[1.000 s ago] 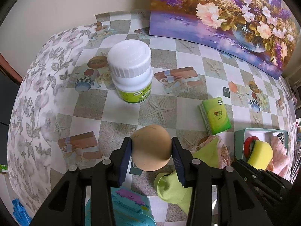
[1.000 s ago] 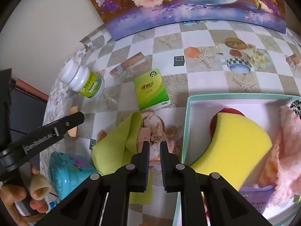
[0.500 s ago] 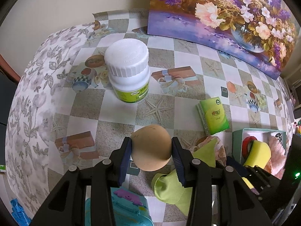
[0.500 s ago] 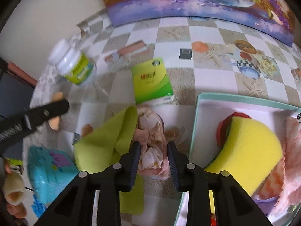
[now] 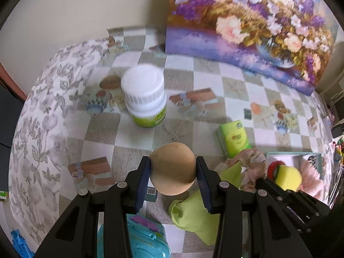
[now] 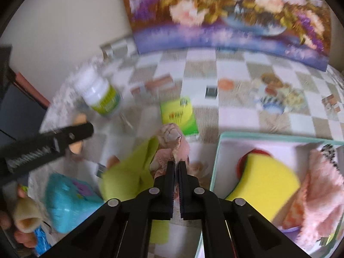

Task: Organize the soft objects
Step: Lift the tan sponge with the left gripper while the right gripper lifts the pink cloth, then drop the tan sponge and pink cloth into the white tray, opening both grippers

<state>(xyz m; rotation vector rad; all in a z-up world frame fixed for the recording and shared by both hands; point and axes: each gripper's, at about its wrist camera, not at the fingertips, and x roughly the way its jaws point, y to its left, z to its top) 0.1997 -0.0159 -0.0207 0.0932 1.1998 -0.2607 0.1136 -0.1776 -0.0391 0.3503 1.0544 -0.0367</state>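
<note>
Left wrist view: the left gripper (image 5: 173,173) pinched a tan ball (image 5: 172,168) between its pads, with the mint box (image 5: 315,155) off to its right. Right wrist view: the right gripper (image 6: 176,167) had just been closing and clamped a pink cloth (image 6: 172,144) bunched straight ahead of its tips; the box (image 6: 217,157) sat just to its right, nearer this hand.
</note>
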